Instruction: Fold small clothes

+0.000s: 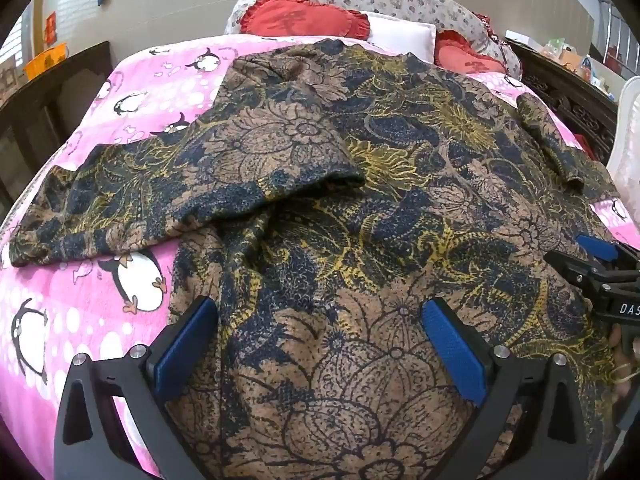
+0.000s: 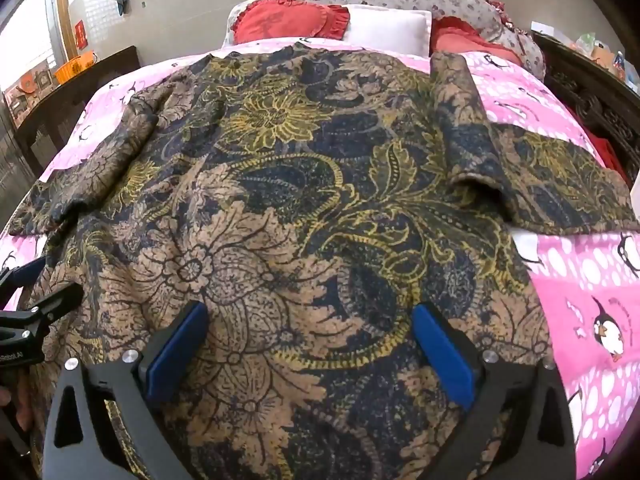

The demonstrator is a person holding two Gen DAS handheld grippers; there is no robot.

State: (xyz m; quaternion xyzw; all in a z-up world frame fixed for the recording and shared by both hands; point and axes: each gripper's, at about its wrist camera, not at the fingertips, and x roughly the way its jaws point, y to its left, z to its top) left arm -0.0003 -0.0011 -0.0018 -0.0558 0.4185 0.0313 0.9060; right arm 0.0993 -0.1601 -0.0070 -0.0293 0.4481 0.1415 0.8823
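Note:
A brown, navy and yellow floral top (image 1: 360, 208) lies spread flat on a pink penguin bedspread (image 1: 80, 300), collar toward the pillows. It fills the right wrist view too (image 2: 288, 208). Both sleeves are folded in over the body (image 1: 248, 148) (image 2: 464, 128). My left gripper (image 1: 320, 320) is open, hovering over the hem's left part. My right gripper (image 2: 308, 324) is open, hovering over the hem's right part. Each gripper shows at the edge of the other's view, the right one (image 1: 600, 264) and the left one (image 2: 36, 292). Neither holds cloth.
Red cushions (image 1: 304, 16) and a white pillow (image 1: 404, 36) lie at the bed's head. Dark wooden furniture stands on both sides (image 1: 52, 92) (image 2: 600, 100). An orange basket (image 2: 76, 66) sits on the left cabinet. A white chair (image 1: 628, 140) is at right.

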